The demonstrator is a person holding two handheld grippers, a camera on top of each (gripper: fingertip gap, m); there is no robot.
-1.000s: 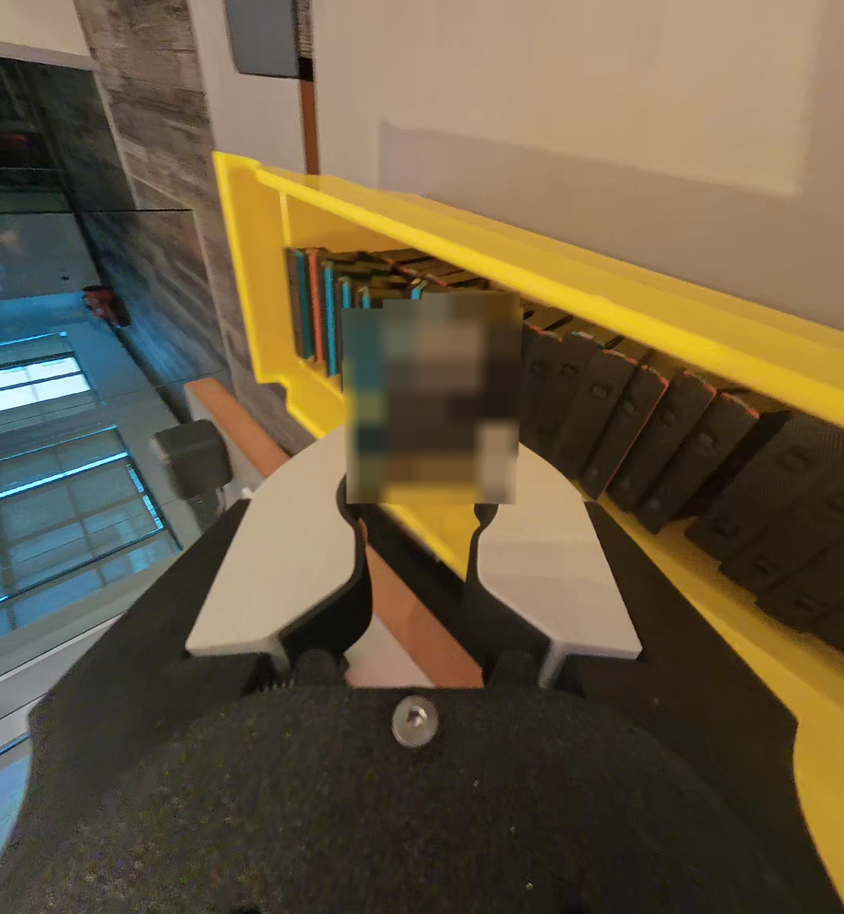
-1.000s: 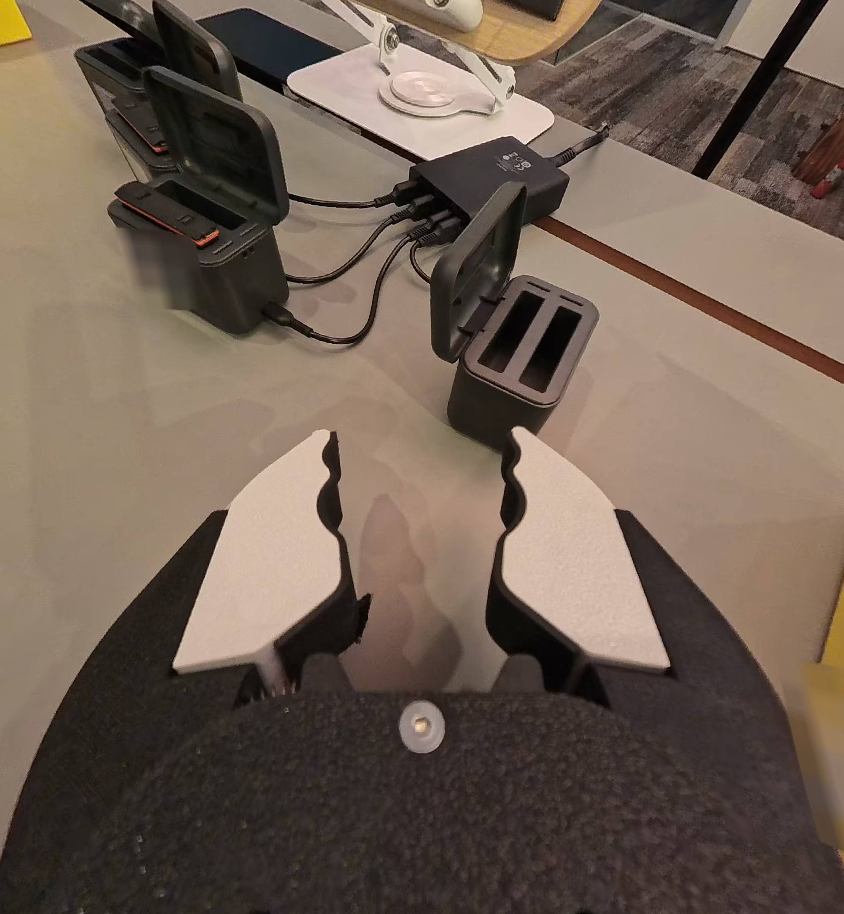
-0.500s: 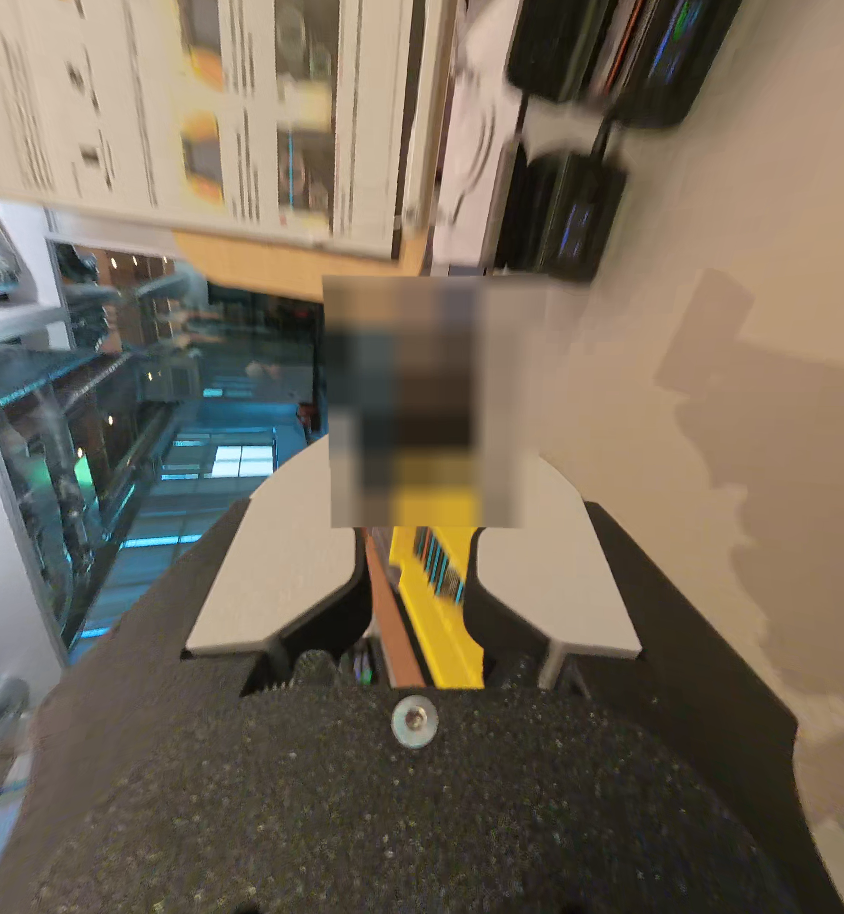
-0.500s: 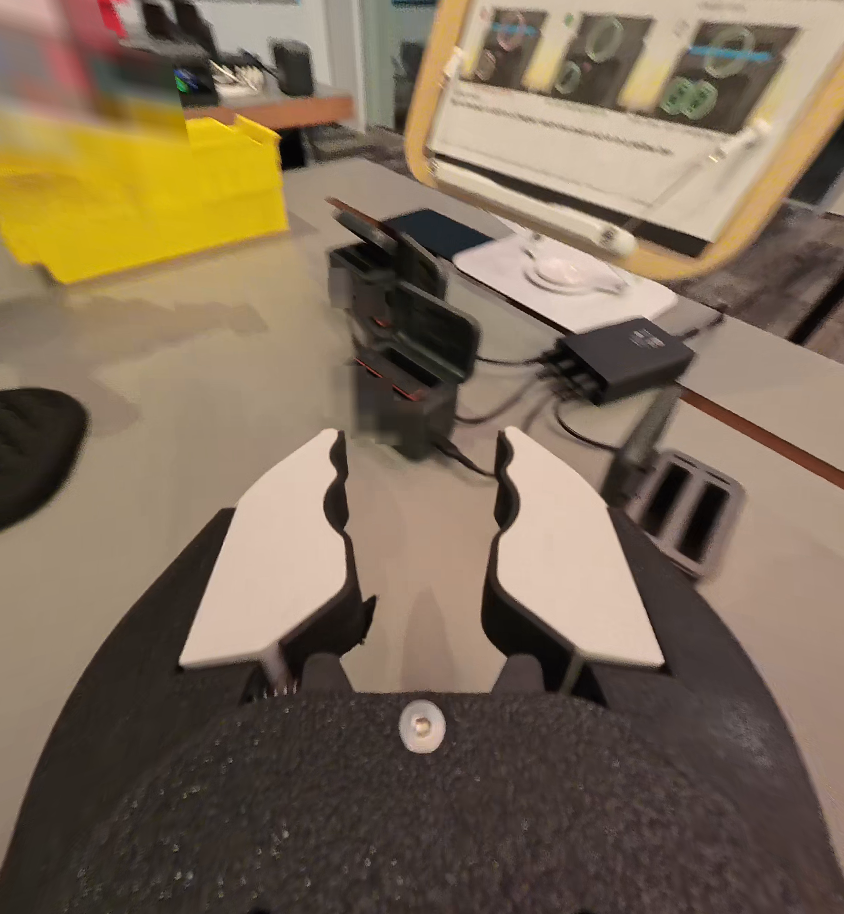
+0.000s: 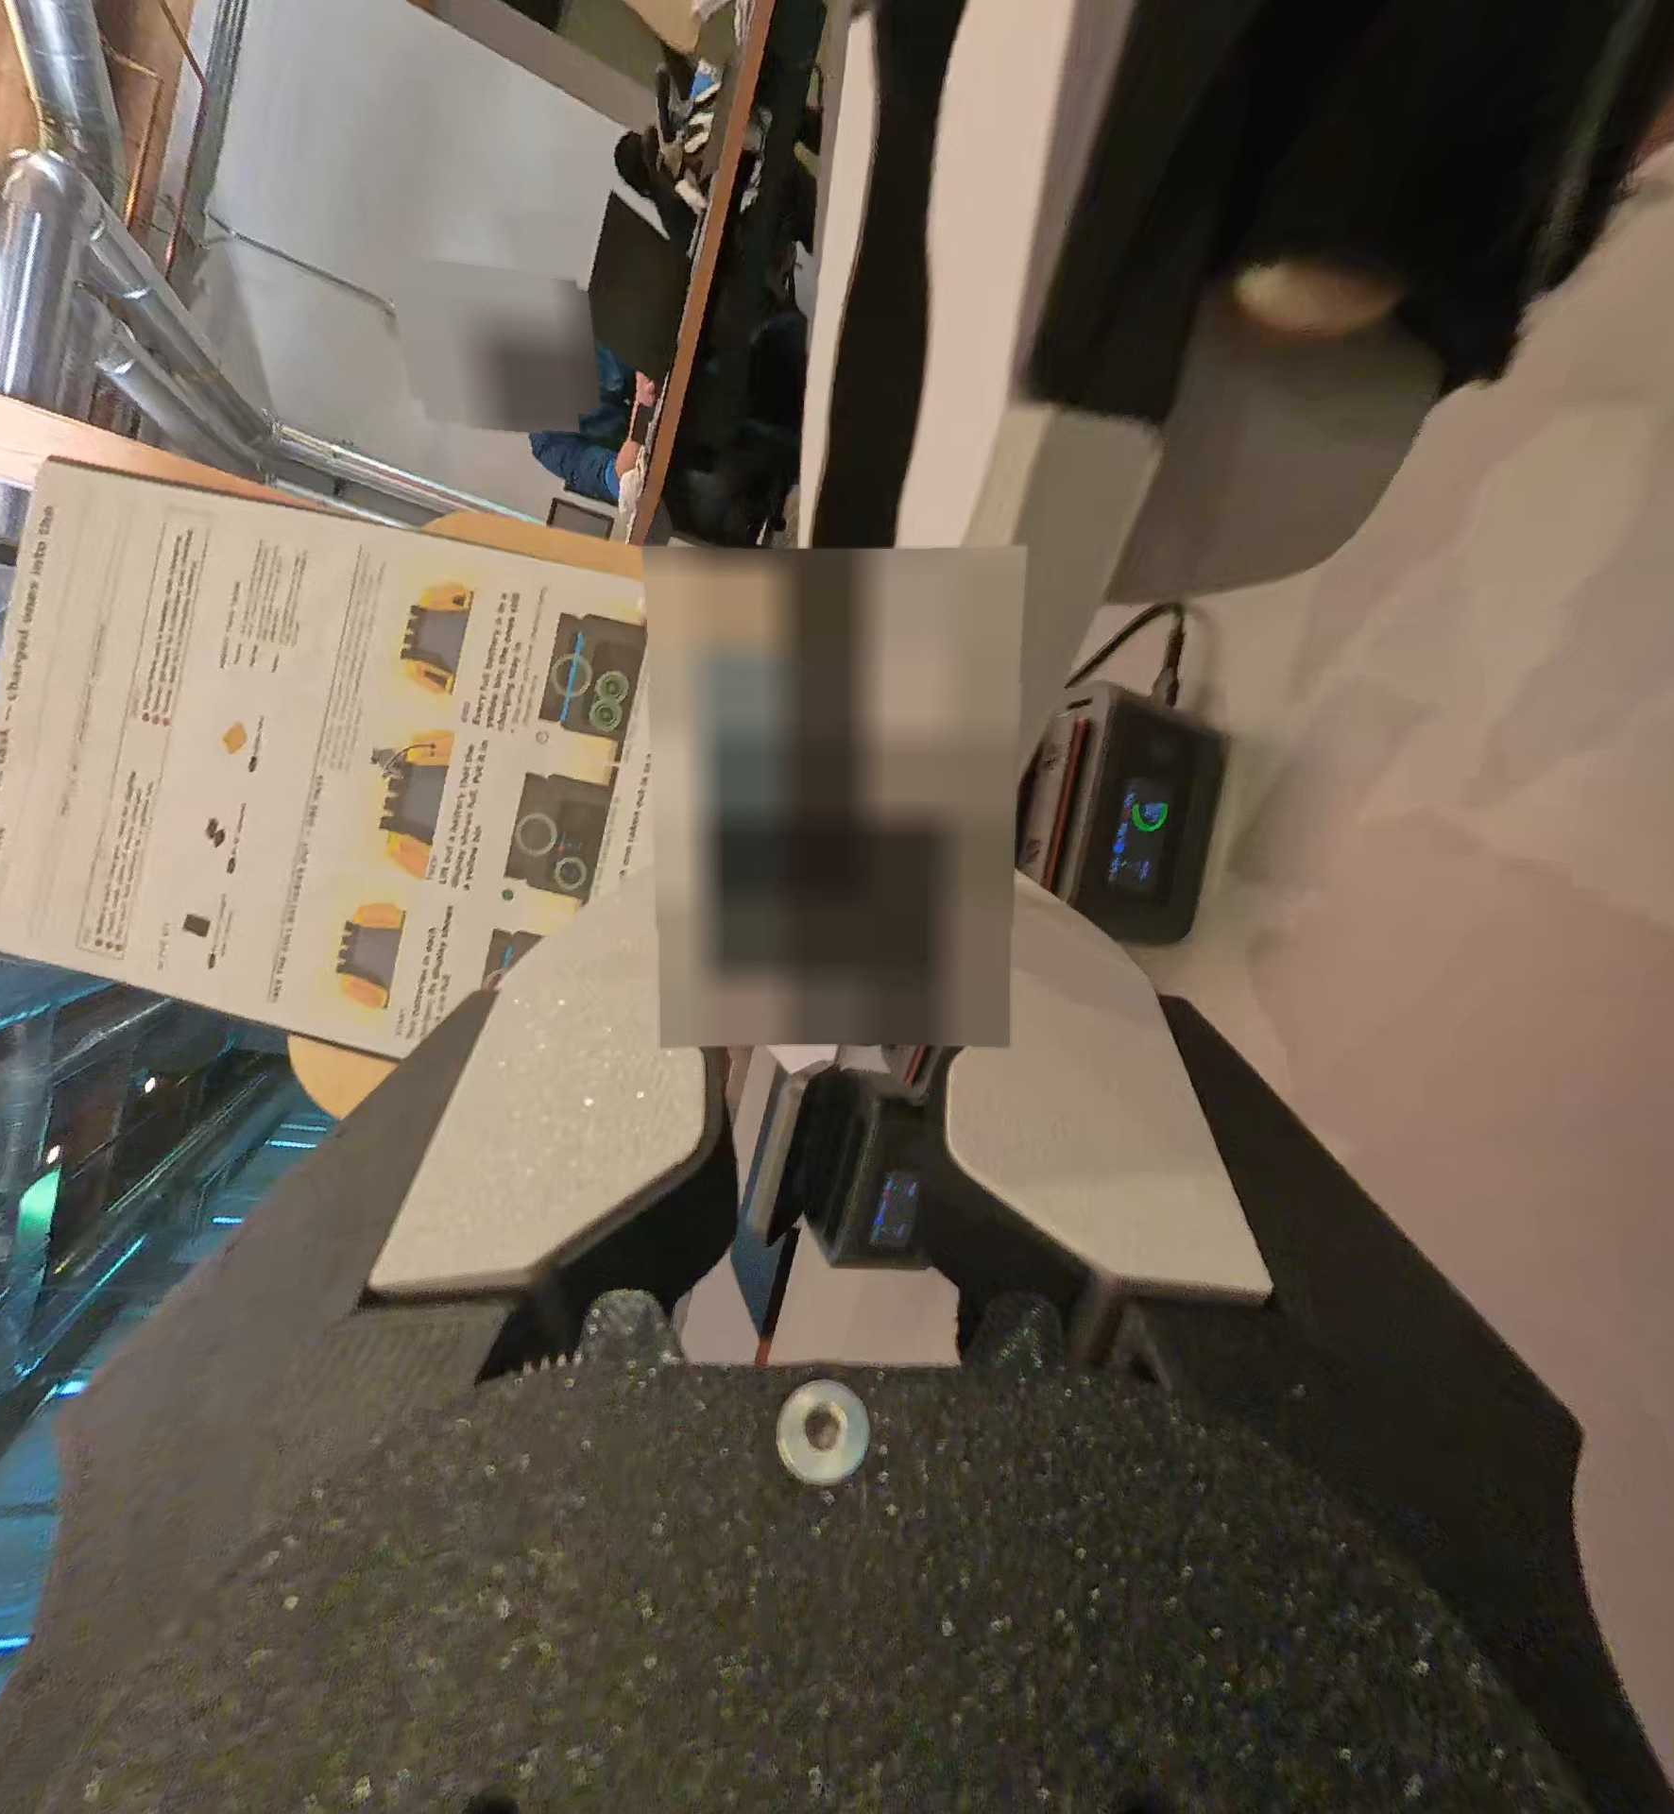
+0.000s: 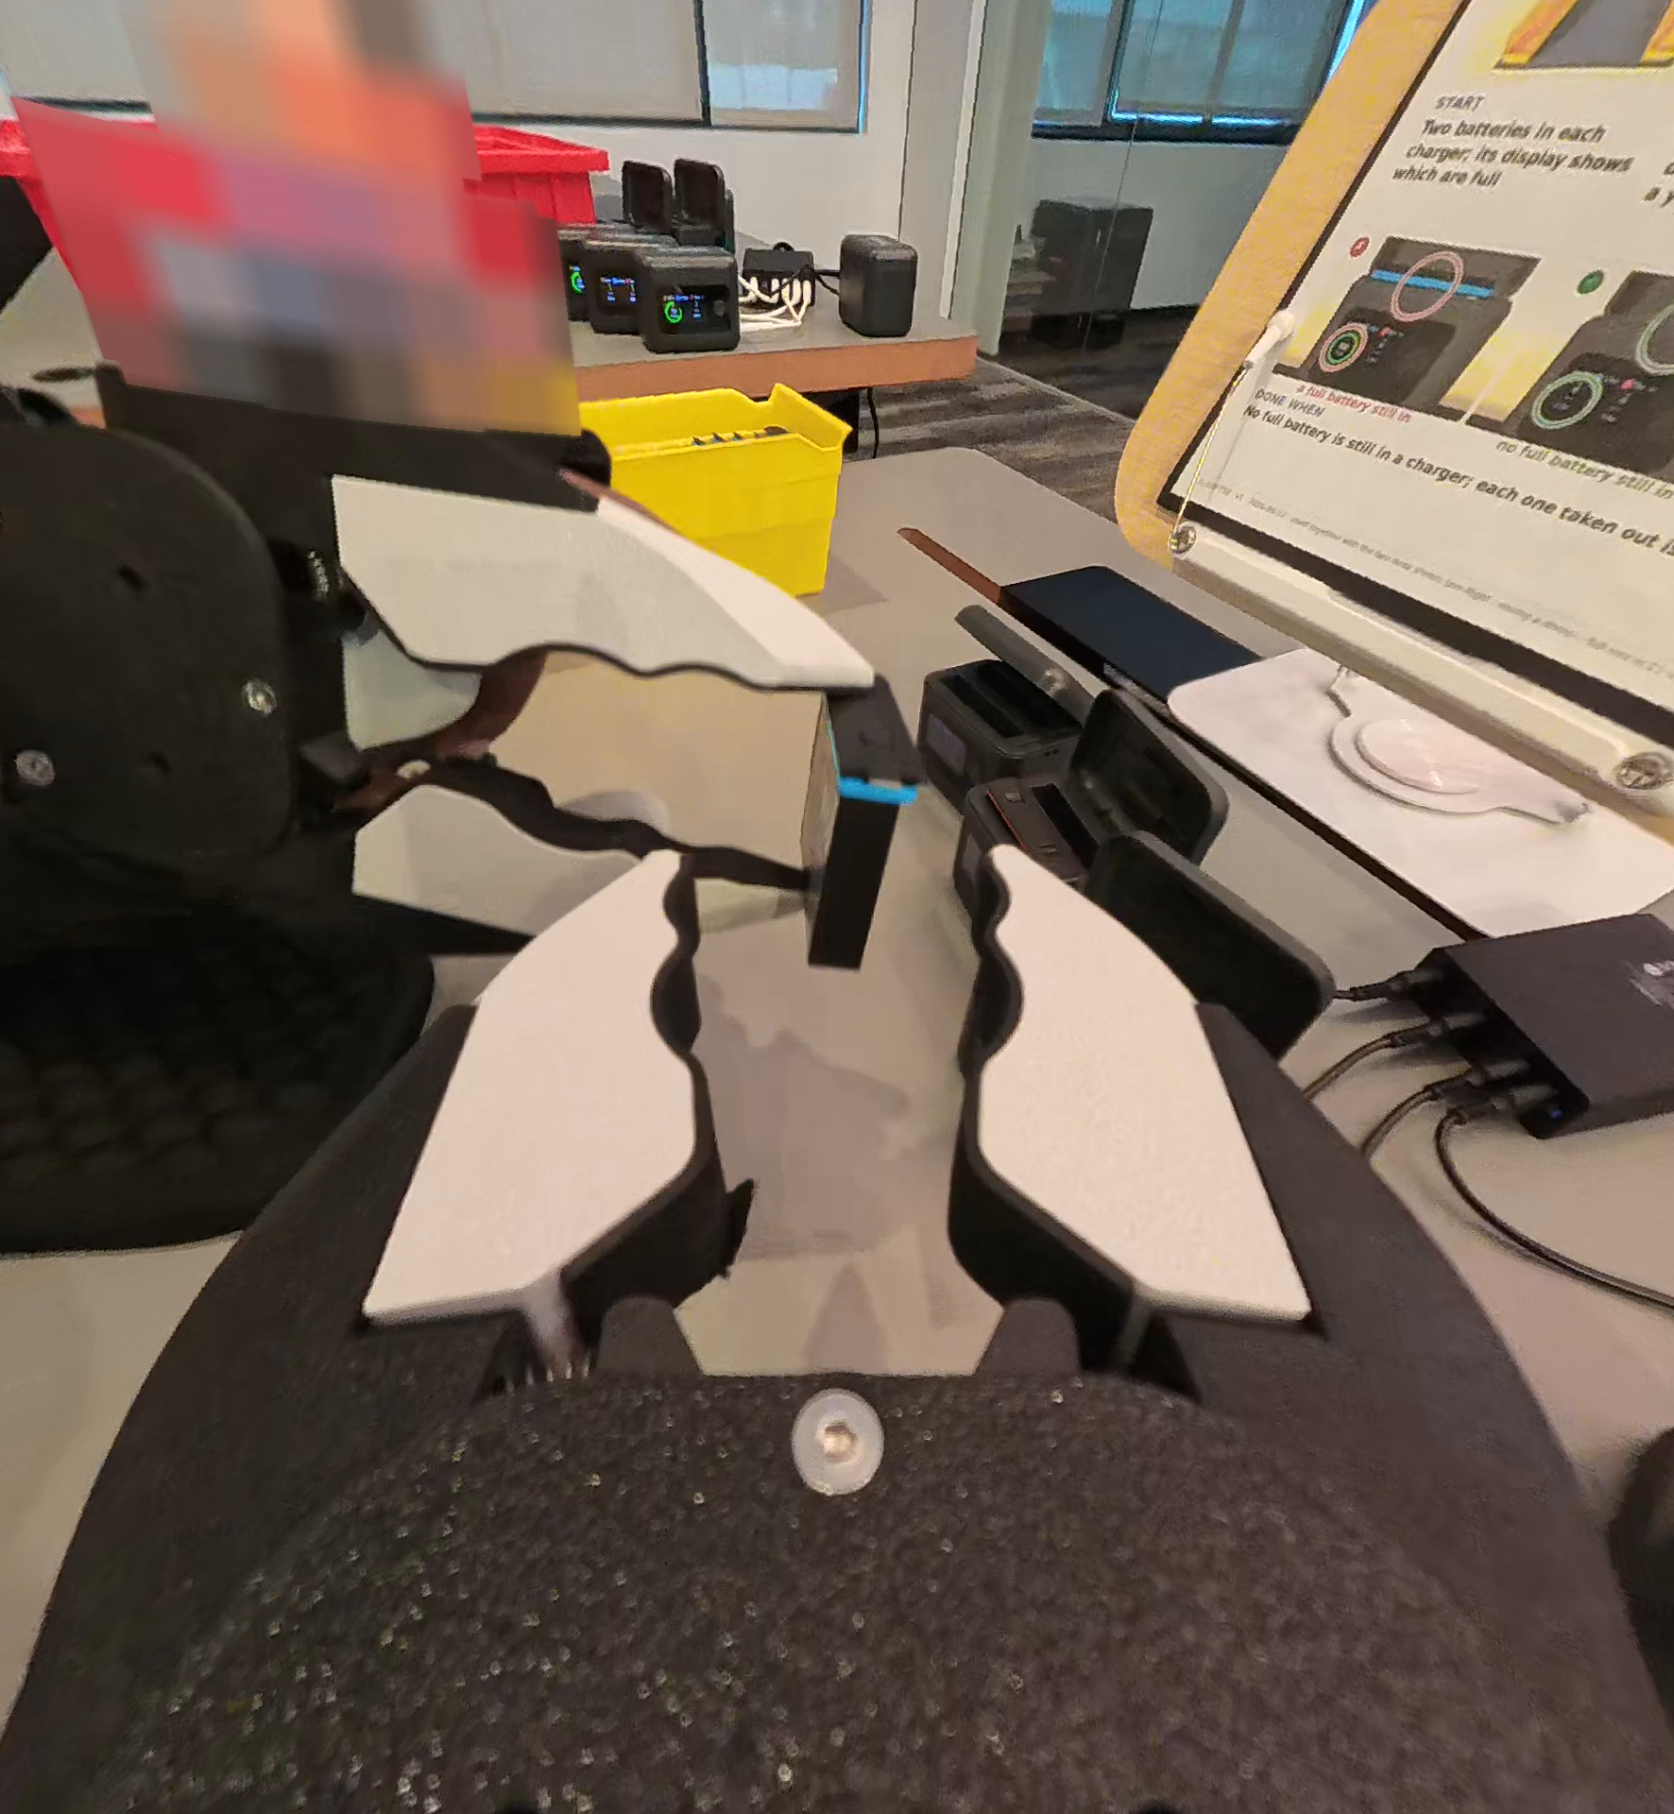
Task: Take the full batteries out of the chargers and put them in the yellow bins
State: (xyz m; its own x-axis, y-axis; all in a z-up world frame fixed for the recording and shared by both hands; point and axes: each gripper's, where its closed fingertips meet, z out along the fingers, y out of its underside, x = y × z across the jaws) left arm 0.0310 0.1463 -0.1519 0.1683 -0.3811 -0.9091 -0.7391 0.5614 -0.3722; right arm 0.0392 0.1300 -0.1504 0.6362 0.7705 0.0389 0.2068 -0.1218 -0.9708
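Left wrist view first: the camera is rolled on its side, so everything looks tipped over. The left gripper (image 5: 828,991) has most of its tip area covered by a mosaic patch, so from here I can't tell what sits between the fingers. Past them there's a dark charger (image 5: 1142,829) on the grey table (image 5: 1500,933), its small screen lit with a green ring. A second charger (image 5: 863,1178) shows in the gap lower down between the fingers. Off to the left stands an instruction sheet on a wooden board (image 5: 303,756).

Right wrist view: the right gripper (image 6: 833,923) is spread wide with nothing between its white fingers (image 6: 558,1080) — it hangs over bare table. The left gripper comes in from the left side of this frame, lying sideways, and here it's clear: it's pinching a black battery with a blue band (image 6: 858,844) by its top end, the battery hanging in the air just ahead of the right gripper's tips. Right behind the battery is a cluster of open chargers (image 6: 1059,795) with lids flipped up. A yellow bin (image 6: 725,471) sits well back on the table. A black power hub (image 6: 1599,1021) with cables is on the right, near the board's white base (image 6: 1402,756).
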